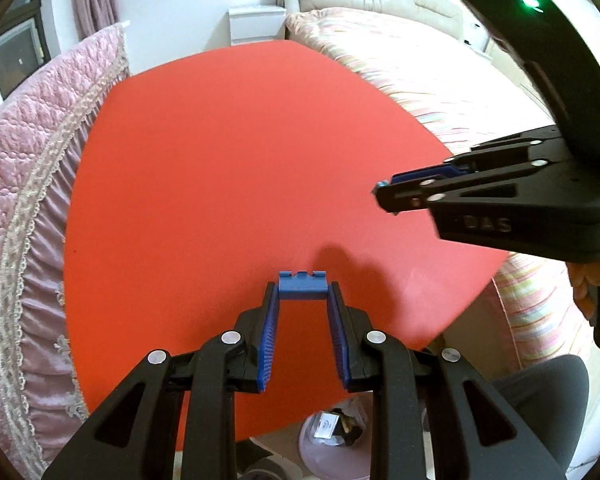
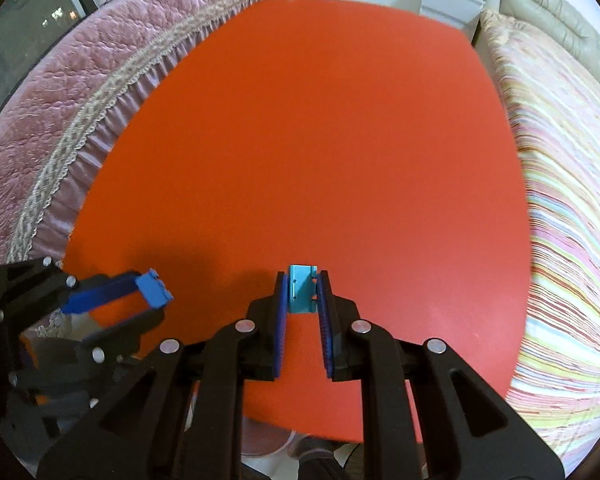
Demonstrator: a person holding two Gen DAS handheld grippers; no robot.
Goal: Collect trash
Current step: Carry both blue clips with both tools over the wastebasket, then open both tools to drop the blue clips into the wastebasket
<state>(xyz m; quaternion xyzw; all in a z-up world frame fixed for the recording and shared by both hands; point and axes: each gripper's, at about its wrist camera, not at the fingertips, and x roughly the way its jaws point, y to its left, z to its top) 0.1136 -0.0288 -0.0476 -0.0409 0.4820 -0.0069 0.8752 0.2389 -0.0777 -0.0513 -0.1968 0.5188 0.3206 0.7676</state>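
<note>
My left gripper [image 1: 302,286] is shut on a small dark blue plastic block [image 1: 302,283] and holds it above the red table [image 1: 236,152]. My right gripper [image 2: 302,290] is shut on a light blue metal bracket [image 2: 302,288] above the same table [image 2: 320,120]. In the left wrist view the right gripper [image 1: 384,194] reaches in from the right. In the right wrist view the left gripper [image 2: 156,294] shows at the lower left with the blue block [image 2: 154,286] in it.
A pink bin [image 1: 334,434] with some scraps inside stands on the floor below the table's near edge. A pink quilted sofa [image 1: 28,168] flanks the left. A bed with striped cover [image 1: 432,92] lies to the right. A white nightstand [image 1: 256,24] stands behind.
</note>
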